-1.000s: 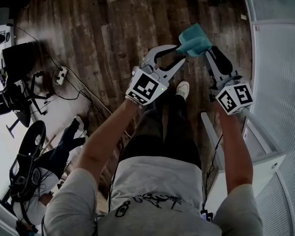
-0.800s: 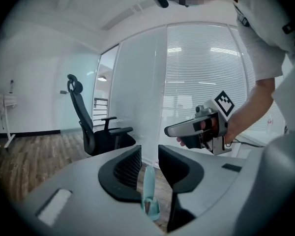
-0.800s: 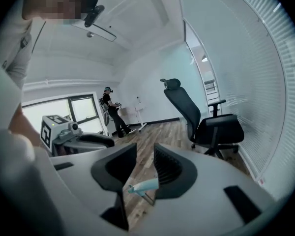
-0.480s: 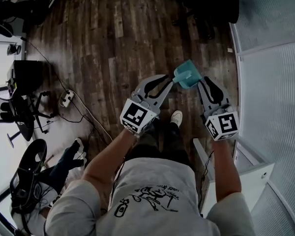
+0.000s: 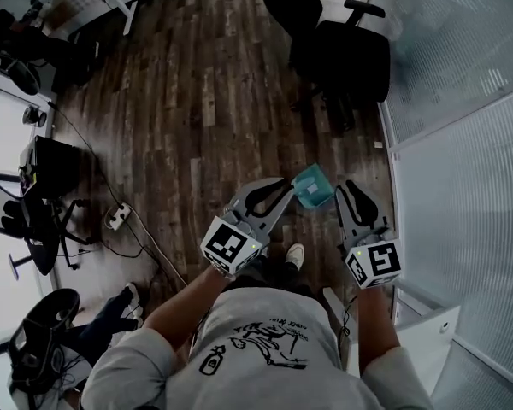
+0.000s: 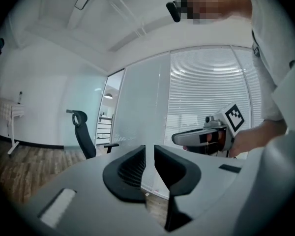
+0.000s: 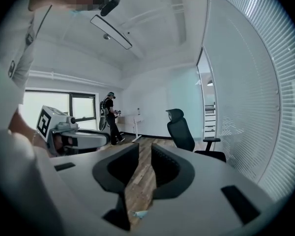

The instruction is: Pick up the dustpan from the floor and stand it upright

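Observation:
The teal dustpan (image 5: pixel 312 186) is on the wooden floor far below, and appears to stand on end. In the head view it shows between the tips of my two grippers, but neither touches it. My left gripper (image 5: pixel 288 186) is held high and about level. Its jaws have just been closing to a narrow slit with nothing between them (image 6: pixel 149 156). My right gripper (image 5: pixel 344 188) is raised beside it, its jaws a little apart and empty (image 7: pixel 144 154). A small teal speck (image 7: pixel 140 214), probably the dustpan, shows low between the right jaws.
A black office chair (image 5: pixel 350 58) stands ahead by the glass wall with blinds (image 5: pixel 462 101). A power strip with cables (image 5: pixel 115 216) lies on the floor to the left. A white cabinet (image 5: pixel 427 331) is at my right. A person (image 7: pixel 109 114) stands far off.
Both grippers and the head camera have risen well above the floor, and the dustpan stays down and looks smaller. The left jaws went from wide open to a narrow slit.

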### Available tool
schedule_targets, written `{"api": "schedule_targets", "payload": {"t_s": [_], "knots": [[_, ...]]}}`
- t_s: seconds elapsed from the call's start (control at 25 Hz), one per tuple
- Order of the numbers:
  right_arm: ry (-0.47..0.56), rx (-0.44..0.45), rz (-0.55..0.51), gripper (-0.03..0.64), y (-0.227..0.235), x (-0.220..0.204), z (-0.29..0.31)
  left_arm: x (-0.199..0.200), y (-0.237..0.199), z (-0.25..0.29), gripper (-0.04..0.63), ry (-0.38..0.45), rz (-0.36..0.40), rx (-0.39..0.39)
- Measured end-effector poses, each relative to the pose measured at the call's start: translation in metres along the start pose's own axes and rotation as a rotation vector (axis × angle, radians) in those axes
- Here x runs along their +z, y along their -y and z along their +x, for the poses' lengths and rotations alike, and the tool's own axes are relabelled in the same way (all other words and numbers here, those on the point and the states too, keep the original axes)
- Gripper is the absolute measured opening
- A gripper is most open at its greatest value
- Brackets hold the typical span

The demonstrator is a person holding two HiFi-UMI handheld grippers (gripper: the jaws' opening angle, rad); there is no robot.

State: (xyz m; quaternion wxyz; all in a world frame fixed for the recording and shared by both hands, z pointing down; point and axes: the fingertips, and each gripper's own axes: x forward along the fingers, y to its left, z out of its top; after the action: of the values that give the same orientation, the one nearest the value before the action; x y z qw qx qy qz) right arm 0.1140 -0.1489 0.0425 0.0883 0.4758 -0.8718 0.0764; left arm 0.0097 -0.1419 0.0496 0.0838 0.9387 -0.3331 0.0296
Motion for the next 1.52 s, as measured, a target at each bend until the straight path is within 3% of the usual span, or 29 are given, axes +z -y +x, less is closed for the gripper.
{"api": "schedule_targets", "payload": {"t_s": [0.16,0.4,0.6,0.72,1.08,1.52], "knots": [[0.02,-0.003,0.008,0.071,-0.018,0.033,-0.014,0.033,0.016,-0.015,0.049,-0.003,0.047,-0.016],[0.042,0.012,-0.013,0.07,-0.041,0.082,-0.037,0.079,0.022,-0.036,0.043,0.045,0.004,0.004],[0.064,0.022,-0.062,0.066,-0.065,0.123,-0.056,0.116,0.037,-0.056,0.043,0.079,0.064,0.0],[0.081,0.025,-0.079,0.064,-0.073,0.141,-0.067,0.135,0.044,-0.063,0.043,0.095,0.053,0.002],[0.096,0.017,-0.095,0.063,-0.095,0.171,-0.095,0.171,0.054,-0.093,0.043,0.134,0.035,0.034],[0.107,0.037,-0.11,0.063,-0.11,0.182,-0.11,0.18,0.074,-0.098,0.043,0.15,0.047,-0.001]]}}
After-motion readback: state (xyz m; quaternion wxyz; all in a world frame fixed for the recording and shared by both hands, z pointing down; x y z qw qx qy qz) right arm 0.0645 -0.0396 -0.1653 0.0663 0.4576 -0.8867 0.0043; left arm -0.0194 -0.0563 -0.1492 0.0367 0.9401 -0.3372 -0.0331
